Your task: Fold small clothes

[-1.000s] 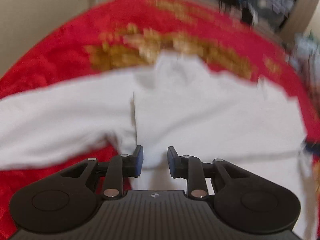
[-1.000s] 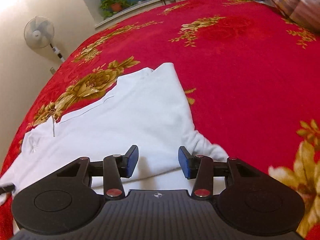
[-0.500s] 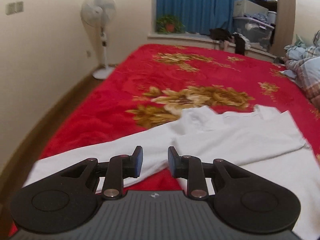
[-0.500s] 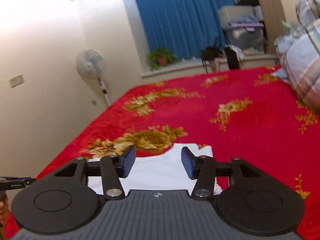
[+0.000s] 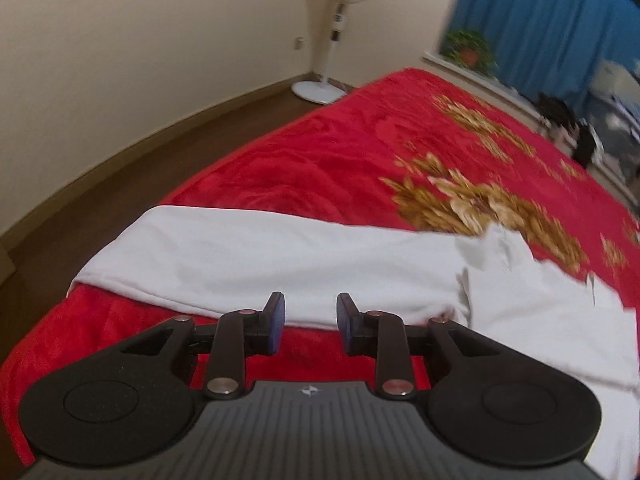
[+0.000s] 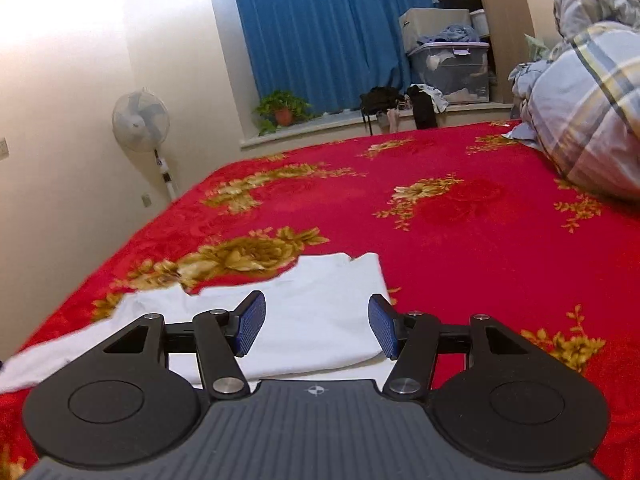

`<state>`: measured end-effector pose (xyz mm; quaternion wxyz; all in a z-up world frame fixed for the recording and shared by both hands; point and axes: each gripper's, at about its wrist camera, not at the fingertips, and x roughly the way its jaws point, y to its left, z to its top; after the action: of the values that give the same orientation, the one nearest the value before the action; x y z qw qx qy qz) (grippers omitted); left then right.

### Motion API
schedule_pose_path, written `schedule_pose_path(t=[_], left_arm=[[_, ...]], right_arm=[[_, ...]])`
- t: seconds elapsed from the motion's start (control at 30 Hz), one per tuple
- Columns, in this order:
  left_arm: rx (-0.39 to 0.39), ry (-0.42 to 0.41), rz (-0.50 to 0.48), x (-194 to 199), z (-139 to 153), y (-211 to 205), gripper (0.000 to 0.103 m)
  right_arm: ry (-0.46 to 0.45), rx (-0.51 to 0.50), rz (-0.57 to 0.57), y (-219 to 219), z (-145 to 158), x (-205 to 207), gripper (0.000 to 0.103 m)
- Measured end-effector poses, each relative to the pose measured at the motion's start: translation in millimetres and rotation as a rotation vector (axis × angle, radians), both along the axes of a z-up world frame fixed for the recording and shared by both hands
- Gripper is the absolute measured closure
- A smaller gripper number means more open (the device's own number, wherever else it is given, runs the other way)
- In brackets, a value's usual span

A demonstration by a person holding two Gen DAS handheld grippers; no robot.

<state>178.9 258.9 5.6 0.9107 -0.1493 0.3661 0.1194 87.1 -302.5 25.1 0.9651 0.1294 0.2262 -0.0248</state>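
**Both grippers clear of the white garment on the red bed**

A white garment (image 5: pixel 320 264) lies flat on the red floral blanket (image 6: pixel 460 216) covering the bed. In the left wrist view one long sleeve reaches toward the bed's near-left edge, its cuff close to where the blanket drops to the wooden floor (image 5: pixel 132 168). The left gripper (image 5: pixel 310 326) hangs above the sleeve's lower edge, jaws a little apart with nothing between them. The right gripper (image 6: pixel 316 328) hovers over the folded body of the garment (image 6: pixel 320 312); its jaws have just been opening and stand wide, holding nothing. Beyond the garment the blanket is open red surface as far as the windowsill, with a plaid duvet (image 6: pixel 588 112) bunched at the right. A standing fan (image 5: pixel 340 20) stands in the floor's corner.
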Motion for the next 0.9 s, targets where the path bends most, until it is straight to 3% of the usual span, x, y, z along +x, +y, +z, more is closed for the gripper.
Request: schedule_pose_path(t=[0.17,0.43,0.9], left_arm=[[-0.022,0.008,0.032,5.7,-4.1,8.0,0.063],[0.007,0.037,0.066,13.0,-14.1,20.4,0.063],[-0.036,0.04,0.122,14.1,-17.6,40.3,0.061]], right_arm=[[0.006,0.03,0.012,1.8,-7.2,17.3,0.044],[0.032,-0.026,0.053,12.7,-8.9,36.0,0.044],[0.015,-0.086,0.084,24.6,-7.1,41.8,0.043]])
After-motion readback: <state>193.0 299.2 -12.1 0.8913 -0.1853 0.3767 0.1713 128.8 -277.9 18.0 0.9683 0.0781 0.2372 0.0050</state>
